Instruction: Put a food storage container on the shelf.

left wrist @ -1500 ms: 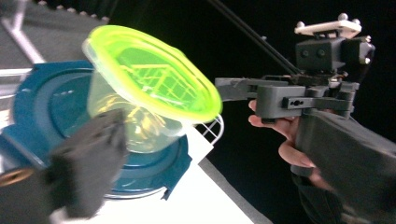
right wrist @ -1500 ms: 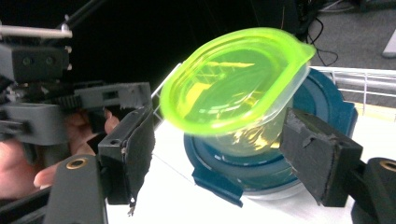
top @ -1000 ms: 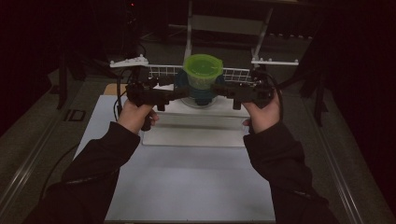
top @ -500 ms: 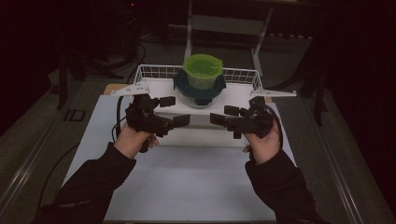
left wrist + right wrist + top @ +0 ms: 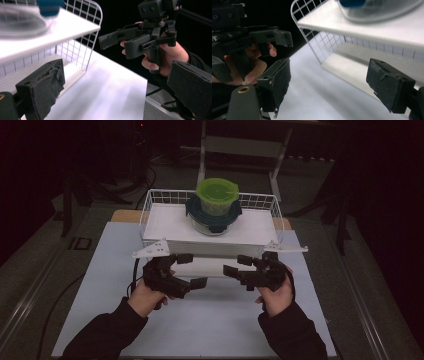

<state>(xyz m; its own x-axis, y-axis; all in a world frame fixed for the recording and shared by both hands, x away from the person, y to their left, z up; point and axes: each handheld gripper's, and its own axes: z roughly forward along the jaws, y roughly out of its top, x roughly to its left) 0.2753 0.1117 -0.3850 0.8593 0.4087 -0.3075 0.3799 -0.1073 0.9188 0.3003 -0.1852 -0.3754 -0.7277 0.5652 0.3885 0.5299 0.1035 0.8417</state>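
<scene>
White wire makes up the basket (image 5: 150, 210) at the far end of the table, and it is the nearest thing to both grippers. A white slab (image 5: 165, 222) lies across its top, and on that slab stands a stack of food containers: a clear one with a dark teal lid (image 5: 212, 215), and on top of it a smaller tub with a lime-green lid (image 5: 217, 190). The stack sits about midway along the basket, closer to the front edge than the back.

Just in front of the basket, over the white tabletop (image 5: 210, 325), hang the two grippers, tips turned toward each other. The left gripper (image 5: 191, 270) is in the person's left hand (image 5: 145, 295), jaws spread wide, nothing between them. In the left gripper view the basket's rounded wire corner (image 5: 96, 15) shows between the two black pads (image 5: 45, 85), apart from both of them.

The right gripper (image 5: 238, 265) sits in the right hand (image 5: 275, 295), jaws likewise wide apart and empty. In the right gripper view the padded fingers (image 5: 390, 83) frame the basket's open underside and its wire side wall (image 5: 324, 50), touching neither.

The grey three-cornered plates stick out from each gripper, close to the basket's front edge. A black cable (image 5: 134, 275) trails off the left gripper, down across the tabletop. Dark sleeves (image 5: 110, 335) come in from the near edge. Beyond the table, in the gloom, a pale metal frame (image 5: 240, 145) stands on the floor.
</scene>
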